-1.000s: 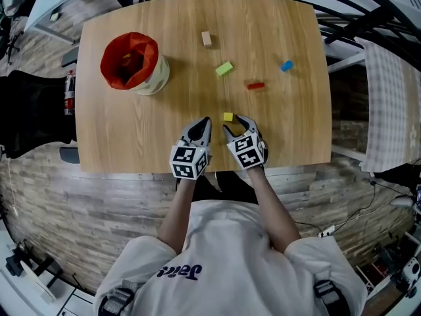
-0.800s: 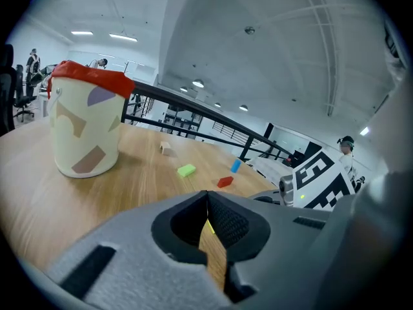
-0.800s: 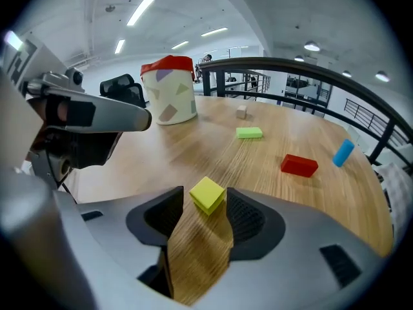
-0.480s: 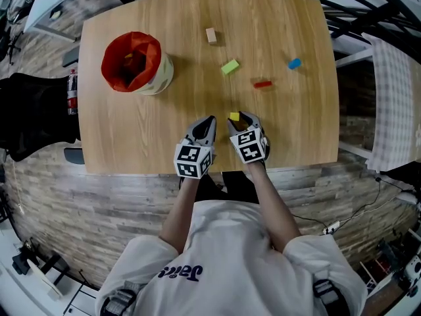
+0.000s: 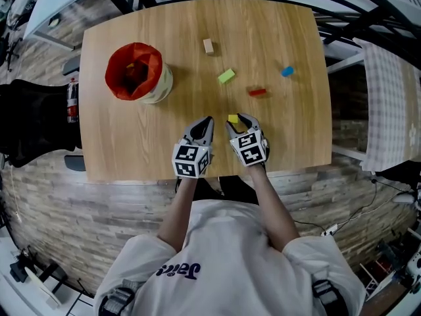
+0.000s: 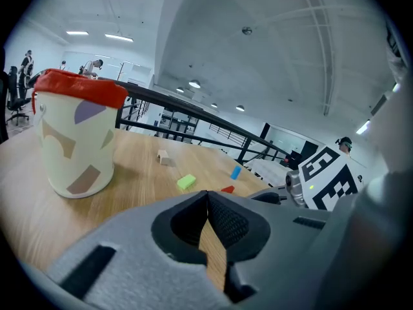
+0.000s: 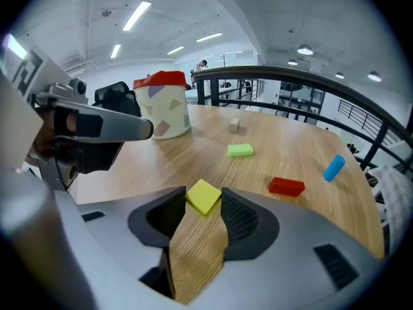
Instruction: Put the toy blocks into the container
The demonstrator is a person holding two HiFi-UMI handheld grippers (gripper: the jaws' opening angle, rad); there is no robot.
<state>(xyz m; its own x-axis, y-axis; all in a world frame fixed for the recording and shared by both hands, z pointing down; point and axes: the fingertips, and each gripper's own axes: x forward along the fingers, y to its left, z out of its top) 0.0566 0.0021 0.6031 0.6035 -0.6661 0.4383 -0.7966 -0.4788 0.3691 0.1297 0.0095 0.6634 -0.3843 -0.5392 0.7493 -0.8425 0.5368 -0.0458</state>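
Note:
A small yellow block lies on the wooden table, right between the tips of my right gripper. That gripper's jaws are closing around the block. My left gripper rests just to its left near the table's front edge, shut and holding nothing. The container, a patterned cup with a red rim, stands at the far left.
Loose on the table beyond the grippers are a green block, a red block, a blue block and a tan block.
My right gripper has edged forward so the yellow block now sits between its tips, and its jaws have narrowed. The left gripper has stayed put.

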